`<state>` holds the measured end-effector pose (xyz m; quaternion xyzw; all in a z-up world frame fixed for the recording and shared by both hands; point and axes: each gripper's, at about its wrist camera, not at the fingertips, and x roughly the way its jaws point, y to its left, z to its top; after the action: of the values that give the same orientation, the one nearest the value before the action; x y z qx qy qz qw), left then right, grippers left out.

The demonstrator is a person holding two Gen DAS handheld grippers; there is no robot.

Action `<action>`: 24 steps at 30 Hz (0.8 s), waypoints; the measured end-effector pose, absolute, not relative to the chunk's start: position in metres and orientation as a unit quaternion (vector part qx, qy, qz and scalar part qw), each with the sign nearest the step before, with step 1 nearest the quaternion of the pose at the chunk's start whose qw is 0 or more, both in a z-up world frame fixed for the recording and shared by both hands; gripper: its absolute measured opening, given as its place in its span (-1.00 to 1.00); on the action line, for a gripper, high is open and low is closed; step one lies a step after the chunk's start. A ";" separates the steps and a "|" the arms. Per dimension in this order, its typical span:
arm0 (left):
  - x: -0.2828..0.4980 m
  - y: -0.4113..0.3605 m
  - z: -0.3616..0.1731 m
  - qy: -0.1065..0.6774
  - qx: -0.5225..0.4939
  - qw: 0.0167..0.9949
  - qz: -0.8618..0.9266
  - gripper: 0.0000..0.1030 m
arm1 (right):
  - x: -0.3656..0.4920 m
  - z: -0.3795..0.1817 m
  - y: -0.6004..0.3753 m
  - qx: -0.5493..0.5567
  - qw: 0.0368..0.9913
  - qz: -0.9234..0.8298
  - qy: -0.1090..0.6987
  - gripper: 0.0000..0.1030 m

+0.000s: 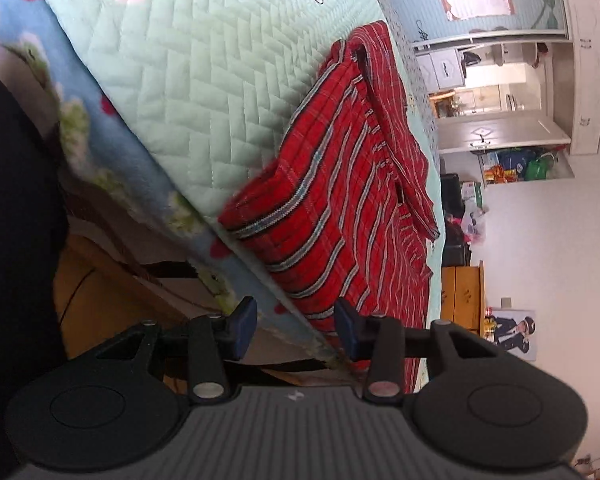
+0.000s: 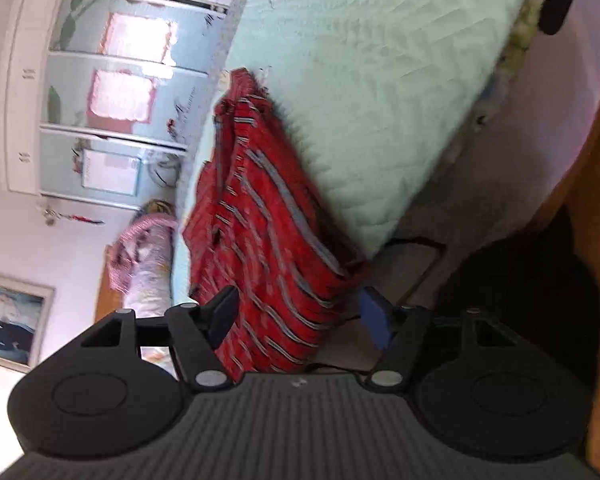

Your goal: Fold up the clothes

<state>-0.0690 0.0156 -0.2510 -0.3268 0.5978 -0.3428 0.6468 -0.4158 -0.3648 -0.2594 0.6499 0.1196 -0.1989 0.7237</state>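
One red striped garment (image 1: 340, 184) lies on the mint quilt (image 1: 204, 80), straight ahead of both grippers. Left gripper (image 1: 296, 326) and right gripper (image 2: 300, 320) both gape apart, gripping nothing.

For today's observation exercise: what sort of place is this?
Most likely a home bedroom: a bed with a pale green quilted cover, a red striped garment lying on it, and a white mirrored wardrobe.

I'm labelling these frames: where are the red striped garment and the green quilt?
red striped garment (image 1: 332, 216): left wrist view, middle of the folded cloth.
green quilt (image 2: 380, 80): right wrist view, bare quilted surface beside the garment.
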 end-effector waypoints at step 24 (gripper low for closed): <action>-0.063 0.011 -0.253 0.573 -0.383 0.663 -0.291 -0.02 | -0.378 -0.276 -0.356 0.654 0.709 -0.225 0.141 0.43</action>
<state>-0.0632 0.0110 -0.2527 -0.3828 0.5730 -0.2914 0.6634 -0.3778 -0.3555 -0.2759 0.6538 0.1407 -0.2246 0.7088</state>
